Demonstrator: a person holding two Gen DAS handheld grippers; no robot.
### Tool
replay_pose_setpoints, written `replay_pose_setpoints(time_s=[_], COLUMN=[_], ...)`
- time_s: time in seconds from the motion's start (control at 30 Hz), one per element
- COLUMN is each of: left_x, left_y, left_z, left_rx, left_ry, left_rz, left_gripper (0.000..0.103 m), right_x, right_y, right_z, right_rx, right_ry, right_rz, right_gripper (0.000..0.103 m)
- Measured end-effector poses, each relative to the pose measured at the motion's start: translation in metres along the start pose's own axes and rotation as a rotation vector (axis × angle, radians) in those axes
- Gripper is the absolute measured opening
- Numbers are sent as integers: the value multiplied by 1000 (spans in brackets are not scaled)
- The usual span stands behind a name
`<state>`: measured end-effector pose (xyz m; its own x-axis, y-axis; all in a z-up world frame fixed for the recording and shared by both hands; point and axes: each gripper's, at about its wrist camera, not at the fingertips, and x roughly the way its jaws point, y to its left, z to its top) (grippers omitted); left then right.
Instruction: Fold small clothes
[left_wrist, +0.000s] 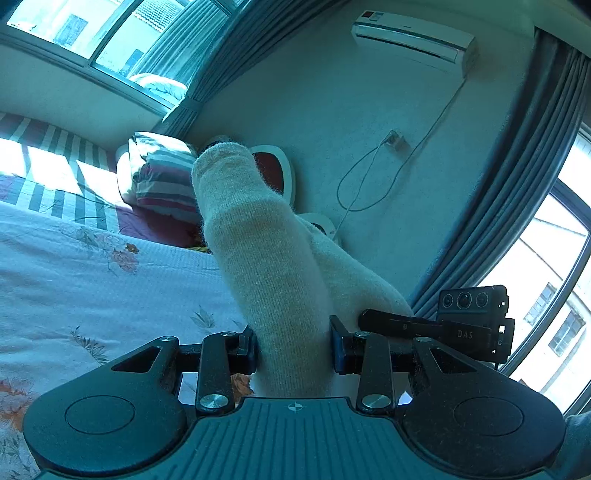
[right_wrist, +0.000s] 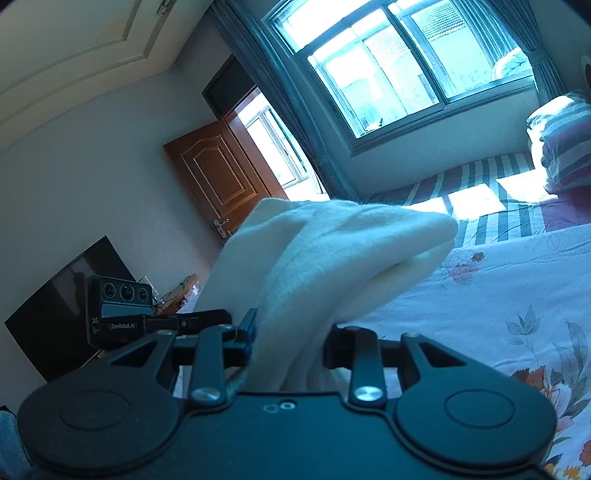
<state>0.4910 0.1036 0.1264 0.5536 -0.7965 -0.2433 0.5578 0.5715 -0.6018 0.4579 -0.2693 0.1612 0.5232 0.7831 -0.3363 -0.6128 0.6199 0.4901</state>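
Two cream knitted socks (left_wrist: 258, 258) are held up above the bed's floral sheet (left_wrist: 92, 277), blocking much of each camera's view. Left to right in the left wrist view: striped pillow (left_wrist: 162, 177), wall socket (left_wrist: 395, 140), air conditioner (left_wrist: 413, 40), curtain (left_wrist: 517, 184). The left gripper (left_wrist: 293, 350) has its fingers clamped on the socks; so does the right gripper (right_wrist: 290, 343), its end fuzzy and folded over.

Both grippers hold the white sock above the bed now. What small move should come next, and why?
Probably lower both hands to the floral bedspread. The sock hangs in the air, clamped by the left gripper and the right gripper, with its free end sticking out forward. It likely needs a flat surface before any fold.
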Motion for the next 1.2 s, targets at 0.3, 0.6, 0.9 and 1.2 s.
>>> replay_pose_setpoints(time_s=[0.3, 0.6, 0.9, 1.2], left_x=[42, 87, 126, 97], left_y=[62, 131, 181, 156], left_z=[-17, -32, -58, -85], left_rx=[-100, -216, -329, -335], left_ry=[34, 101, 205, 259], left_rz=[40, 92, 197, 154], left_gripper=[36, 36, 38, 60], right_x=[47, 92, 146, 107], right_y=[-50, -107, -172, -175], right_z=[-5, -28, -61, -70], right_rx=[69, 171, 324, 398], right_ry=[79, 152, 258, 220], right_rz=[-8, -13, -41, -70], right_gripper=[32, 32, 34, 68])
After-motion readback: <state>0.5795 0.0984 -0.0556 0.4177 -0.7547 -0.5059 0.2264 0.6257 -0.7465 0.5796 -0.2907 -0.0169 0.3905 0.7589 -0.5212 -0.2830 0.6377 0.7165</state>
